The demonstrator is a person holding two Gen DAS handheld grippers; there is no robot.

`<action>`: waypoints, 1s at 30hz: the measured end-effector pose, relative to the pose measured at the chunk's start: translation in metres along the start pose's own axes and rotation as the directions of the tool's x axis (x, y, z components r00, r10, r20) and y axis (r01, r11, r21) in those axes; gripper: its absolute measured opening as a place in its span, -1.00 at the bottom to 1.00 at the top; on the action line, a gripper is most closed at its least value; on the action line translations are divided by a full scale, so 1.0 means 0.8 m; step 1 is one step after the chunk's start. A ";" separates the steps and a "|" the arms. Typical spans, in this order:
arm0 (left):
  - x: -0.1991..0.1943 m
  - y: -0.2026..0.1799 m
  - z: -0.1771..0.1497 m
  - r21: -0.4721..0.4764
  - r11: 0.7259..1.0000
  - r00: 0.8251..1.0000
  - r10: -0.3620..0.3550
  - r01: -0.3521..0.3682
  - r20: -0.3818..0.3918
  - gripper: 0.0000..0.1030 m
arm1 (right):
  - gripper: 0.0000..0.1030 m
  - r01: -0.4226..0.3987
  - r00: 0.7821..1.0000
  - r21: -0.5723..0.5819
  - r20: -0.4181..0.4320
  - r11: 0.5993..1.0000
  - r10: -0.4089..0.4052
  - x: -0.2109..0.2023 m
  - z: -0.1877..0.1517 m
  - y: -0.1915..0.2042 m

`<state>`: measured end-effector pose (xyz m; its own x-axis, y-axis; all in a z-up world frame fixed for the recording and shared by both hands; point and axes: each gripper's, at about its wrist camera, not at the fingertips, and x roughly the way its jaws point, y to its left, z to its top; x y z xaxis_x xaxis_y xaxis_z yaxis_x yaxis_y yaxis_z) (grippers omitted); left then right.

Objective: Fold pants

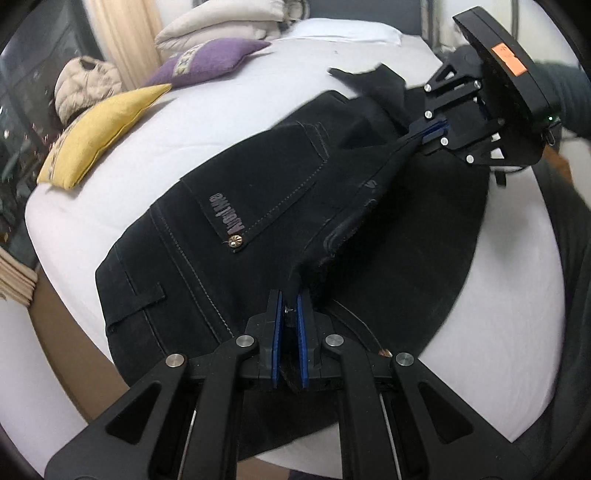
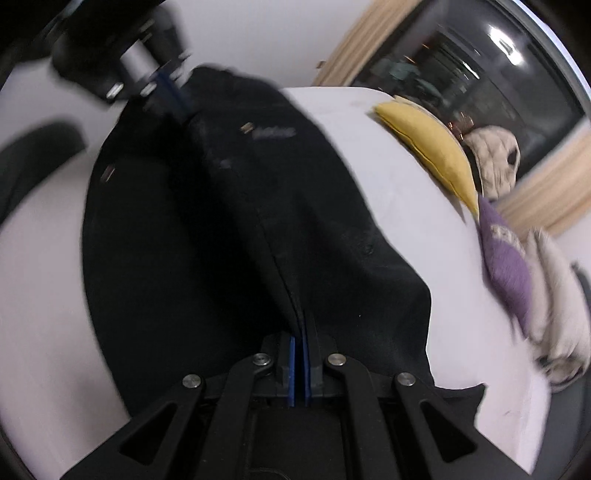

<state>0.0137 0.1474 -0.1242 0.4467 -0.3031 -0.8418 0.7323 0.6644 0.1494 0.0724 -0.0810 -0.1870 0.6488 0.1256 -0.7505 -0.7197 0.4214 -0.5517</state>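
Observation:
Black pants [image 1: 258, 206] lie on a white bed [image 1: 92, 221], back pocket with a grey label and a brass rivet facing up. My left gripper [image 1: 290, 299] is shut on a raised edge of the pants near the waistband. My right gripper [image 1: 424, 134] is shut on the same fold farther along, and the cloth stretches taut between them. In the right wrist view my right gripper [image 2: 299, 341] pinches a ridge of the pants [image 2: 221, 240], and my left gripper [image 2: 173, 96] holds the far end, blurred.
A yellow cushion [image 1: 99, 129], a purple cushion [image 1: 207, 61] and beige pillows [image 1: 229, 22] lie along the bed's far side. A padded beige jacket [image 1: 86, 85] sits by the dark window [image 1: 33, 74]. The bed edge curves near me.

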 end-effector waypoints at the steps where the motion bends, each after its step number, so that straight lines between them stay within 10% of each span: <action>1: -0.002 -0.010 -0.003 0.022 1.000 1.000 0.005 -0.005 -0.003 -0.88 | -0.93 0.013 1.000 -0.025 -0.006 1.000 -0.013 -0.002 -0.003 0.008; 30: 0.009 -0.092 -0.023 0.226 0.974 0.999 0.013 -0.001 -0.051 -0.87 | -0.93 0.102 0.988 -0.224 -0.088 0.969 -0.124 -0.014 -0.047 0.082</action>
<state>-0.0467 0.1089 -0.1513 0.4297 -0.2591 -0.8650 0.8289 0.4932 0.2641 0.0081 -0.0883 -0.2284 0.7088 -0.0070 -0.7053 -0.6870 0.2199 -0.6926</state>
